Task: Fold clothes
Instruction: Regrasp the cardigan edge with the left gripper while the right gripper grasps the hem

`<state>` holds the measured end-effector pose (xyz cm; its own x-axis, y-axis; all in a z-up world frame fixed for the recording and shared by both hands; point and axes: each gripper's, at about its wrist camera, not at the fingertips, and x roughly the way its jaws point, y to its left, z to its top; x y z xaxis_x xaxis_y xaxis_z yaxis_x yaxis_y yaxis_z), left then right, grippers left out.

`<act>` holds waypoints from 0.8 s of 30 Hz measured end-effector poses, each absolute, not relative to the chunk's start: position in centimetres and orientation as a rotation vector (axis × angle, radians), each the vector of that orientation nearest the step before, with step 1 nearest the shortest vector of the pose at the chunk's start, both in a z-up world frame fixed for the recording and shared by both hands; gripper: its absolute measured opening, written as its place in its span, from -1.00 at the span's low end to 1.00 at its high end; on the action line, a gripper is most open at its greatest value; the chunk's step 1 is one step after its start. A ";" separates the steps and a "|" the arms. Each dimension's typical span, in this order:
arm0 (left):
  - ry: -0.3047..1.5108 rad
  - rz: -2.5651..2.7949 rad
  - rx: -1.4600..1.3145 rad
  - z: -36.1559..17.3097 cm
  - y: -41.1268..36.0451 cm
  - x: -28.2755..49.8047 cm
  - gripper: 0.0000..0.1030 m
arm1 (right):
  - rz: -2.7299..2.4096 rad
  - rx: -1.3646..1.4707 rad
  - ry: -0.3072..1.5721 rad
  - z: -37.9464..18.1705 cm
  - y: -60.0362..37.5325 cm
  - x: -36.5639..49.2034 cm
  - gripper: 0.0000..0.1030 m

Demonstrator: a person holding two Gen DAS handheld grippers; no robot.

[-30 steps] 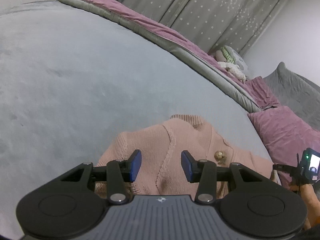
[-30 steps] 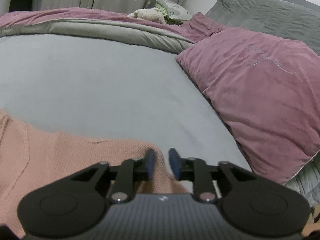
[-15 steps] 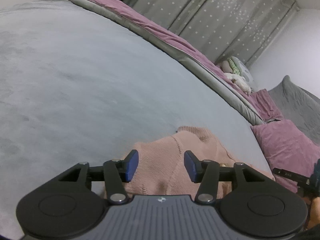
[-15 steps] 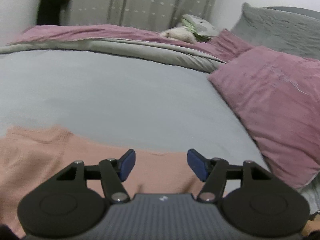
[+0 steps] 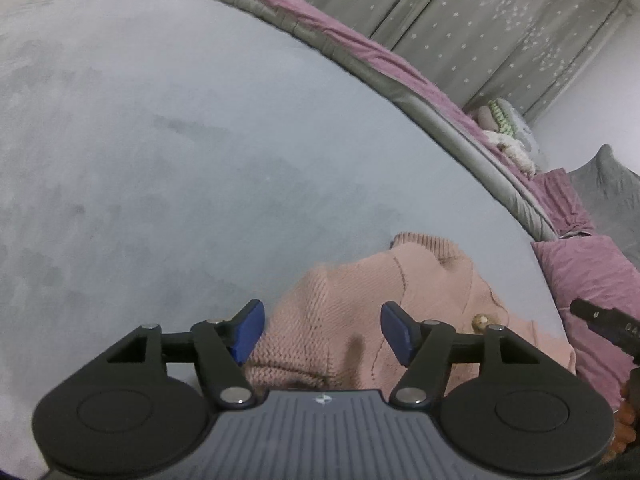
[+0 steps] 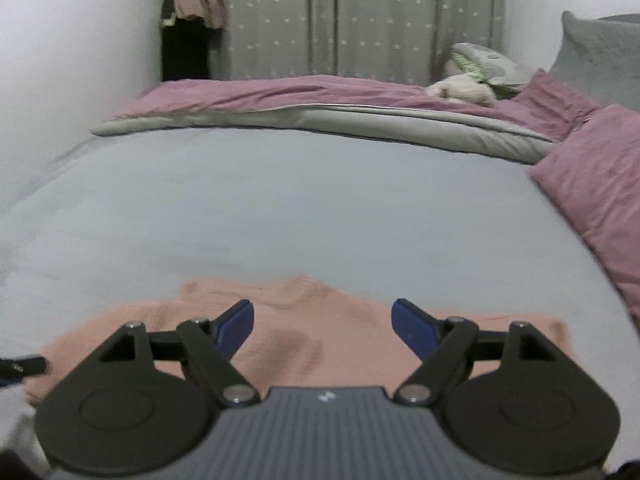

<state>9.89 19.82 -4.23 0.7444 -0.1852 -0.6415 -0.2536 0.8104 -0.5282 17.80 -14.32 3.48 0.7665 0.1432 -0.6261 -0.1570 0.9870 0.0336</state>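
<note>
One pink knitted cardigan [image 5: 400, 304] lies on the grey-blue bed [image 5: 180, 152], near its front edge and toward the side with the pillows. Its knit is chunky, with a ribbed collar [image 5: 424, 242] at the far end and one gold button [image 5: 480, 321] showing near the front opening. The fabric sits in soft humps, not flat. In the right wrist view the same cardigan [image 6: 320, 332] spreads as a broad, blurred pink patch across the foreground.

The left tool [image 5: 322, 334] has its two blue pads spread wide apart, with nothing gripped; the cardigan lies below and between them. The right tool [image 6: 323, 330] is likewise opened wide and holds nothing, poised over the pink knit.

Along the far side of the bed runs one rolled mauve and grey duvet [image 6: 320, 108]. One mauve pillow [image 6: 596, 200] rests at the right, with one grey pillow [image 6: 600, 52] behind it. A pale soft toy [image 6: 460, 90] lies on the duvet before star-patterned curtains [image 6: 360, 16].
</note>
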 end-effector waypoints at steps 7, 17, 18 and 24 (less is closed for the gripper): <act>0.738 0.045 -0.663 -5.1 19.9 10.0 0.27 | 0.295 0.084 0.686 2.1 -11.0 17.1 0.65; 0.697 0.072 -0.631 -6.0 18.7 10.3 0.08 | 0.407 0.018 0.712 -1.5 -8.2 16.2 0.67; 0.690 0.071 -0.632 -6.1 18.6 10.2 0.05 | 0.418 0.017 0.707 -1.7 -8.2 16.0 0.69; 0.631 0.042 -0.603 -5.8 17.7 9.8 -0.45 | 0.483 0.093 0.691 -3.1 -8.8 15.8 0.70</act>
<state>9.81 17.68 -5.84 0.8123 -0.1417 -0.5658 -0.2153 0.8287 -0.5166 15.82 -8.81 -3.06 0.6653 0.4573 -0.5901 -0.3971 0.8861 0.2390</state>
